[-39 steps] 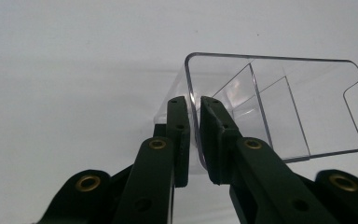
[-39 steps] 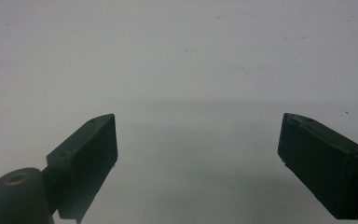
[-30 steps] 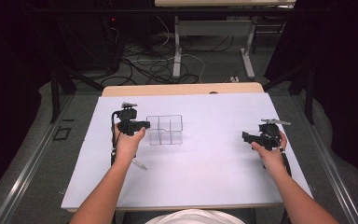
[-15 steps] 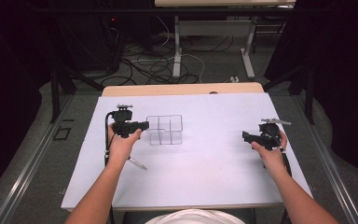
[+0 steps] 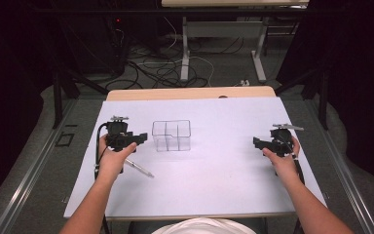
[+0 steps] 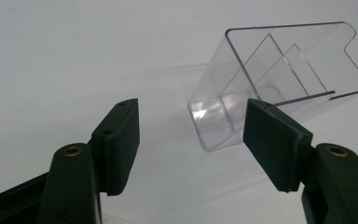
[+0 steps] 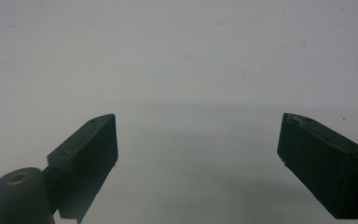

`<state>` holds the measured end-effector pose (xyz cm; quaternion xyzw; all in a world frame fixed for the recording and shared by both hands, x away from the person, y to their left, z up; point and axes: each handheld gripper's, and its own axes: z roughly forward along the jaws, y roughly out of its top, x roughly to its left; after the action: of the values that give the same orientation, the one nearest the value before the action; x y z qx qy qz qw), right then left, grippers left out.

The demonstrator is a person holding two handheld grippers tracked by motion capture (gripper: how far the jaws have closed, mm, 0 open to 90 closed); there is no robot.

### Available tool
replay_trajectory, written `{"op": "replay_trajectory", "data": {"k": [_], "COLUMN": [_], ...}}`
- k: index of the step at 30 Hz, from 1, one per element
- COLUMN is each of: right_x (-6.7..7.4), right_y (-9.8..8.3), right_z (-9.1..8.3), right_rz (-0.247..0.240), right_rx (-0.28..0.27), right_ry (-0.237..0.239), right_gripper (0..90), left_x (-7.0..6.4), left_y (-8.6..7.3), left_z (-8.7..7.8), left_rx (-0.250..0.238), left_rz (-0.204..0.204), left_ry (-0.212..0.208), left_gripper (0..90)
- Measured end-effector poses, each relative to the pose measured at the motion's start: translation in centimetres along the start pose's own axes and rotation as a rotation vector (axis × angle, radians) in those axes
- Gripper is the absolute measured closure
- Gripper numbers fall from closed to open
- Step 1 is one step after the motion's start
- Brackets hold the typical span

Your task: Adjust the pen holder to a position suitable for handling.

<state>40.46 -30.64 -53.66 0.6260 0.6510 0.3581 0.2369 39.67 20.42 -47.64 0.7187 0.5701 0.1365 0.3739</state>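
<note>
Beside the clear box (image 5: 171, 135), the left hand-held gripper (image 5: 137, 139) has backed off, jaws opening.

We list the divided box (image 5: 171, 135) as clear, glossy plastic with smooth walls that catch highlights. The worktop (image 5: 214, 185) carries a matt white sheet, smooth and paper-like, over a pale wood edge at the far side. The pen (image 5: 139, 168) looks metallic and shiny. On the left gripper (image 6: 191, 135) we note matt black plastic and brass-coloured inserts.
</note>
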Motion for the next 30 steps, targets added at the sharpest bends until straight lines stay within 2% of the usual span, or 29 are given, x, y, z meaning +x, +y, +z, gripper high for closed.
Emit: {"op": "replay_trajectory", "data": {"k": [5, 10, 12, 16, 19, 25, 28, 29, 30], "right_x": [0.0, 0.1, 0.3, 0.9, 1.5, 3.3, 3.8, 4.6, 4.9], "right_y": [0.0, 0.0, 0.0, 0.0, -0.1, 0.1, 0.1, 0.0, -0.1], "right_z": [-0.1, -0.1, -0.1, -0.3, -0.3, -0.7, -0.8, -0.8, -0.8], "right_rz": [-0.004, -0.011, -0.024, -0.054, -0.075, -0.115, -0.144, -0.174, -0.181], "right_rx": [-0.007, -0.008, -0.011, -0.011, -0.007, -0.016, -0.021, -0.020, -0.021], "right_ry": [0.003, 0.005, 0.010, 0.025, 0.054, 0.112, 0.125, 0.138, 0.140], "right_gripper": [12.1, 13.3, 13.8, 14.3, 14.4, 14.5, 14.5, 14.5, 14.5], "left_x": [1.0, 1.9, 2.1, 2.8, 3.2, 3.8, 4.0, 4.1, 4.1], "left_y": [-1.1, -2.0, -2.1, -2.9, -3.1, -3.1, -3.2, -3.2, -3.2], "left_z": [-0.5, -0.9, -0.9, -0.8, -0.7, -0.5, -0.5, -0.5, -0.4], "left_rx": [-0.015, -0.023, -0.031, -0.081, -0.103, -0.129, -0.134, -0.130, -0.135], "left_rz": [0.031, 0.041, 0.048, 0.066, 0.045, 0.034, 0.020, 0.017, 0.014], "left_ry": [0.036, 0.029, 0.026, 0.023, 0.013, 0.003, 0.000, -0.001, 0.001], "left_gripper": [31.9, 29.7, 24.9, 16.1, 14.0, 8.0, 2.5, 0.5, 0.2]}}
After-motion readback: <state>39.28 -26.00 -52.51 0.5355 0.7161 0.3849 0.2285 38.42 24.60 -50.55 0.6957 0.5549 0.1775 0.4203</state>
